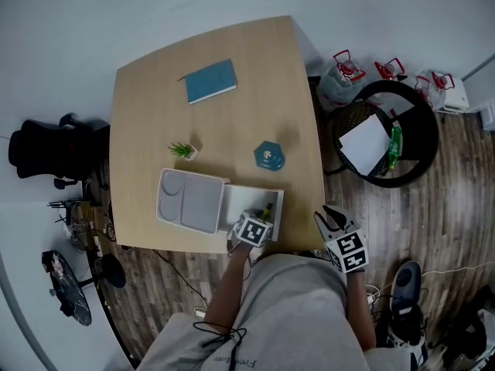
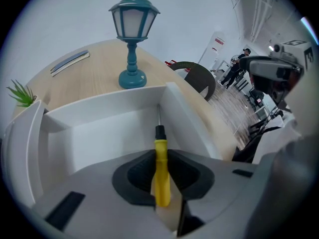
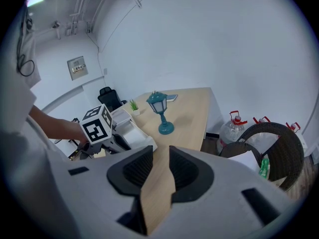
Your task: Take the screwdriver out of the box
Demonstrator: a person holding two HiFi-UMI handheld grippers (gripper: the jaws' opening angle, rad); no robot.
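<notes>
The white box (image 1: 249, 198) stands open near the table's front edge, its lid (image 1: 189, 199) laid out to the left. In the left gripper view the screwdriver (image 2: 160, 173) has a yellow handle and a black collar, and its thin shaft points into the box (image 2: 99, 133). My left gripper (image 2: 160, 158) points steeply down into the box and is shut on the yellow handle. From the head view only a bit of the screwdriver (image 1: 267, 209) shows past the left gripper (image 1: 261, 216). My right gripper (image 1: 331, 215) hangs off the table's right front corner, open and empty (image 3: 158, 168).
A teal lamp (image 1: 269, 156) stands just behind the box, a small potted plant (image 1: 184, 151) to its left and a blue book (image 1: 210, 80) at the far side. A round dark chair (image 1: 387, 134) with papers and water bottles (image 1: 344, 72) stand on the floor to the right.
</notes>
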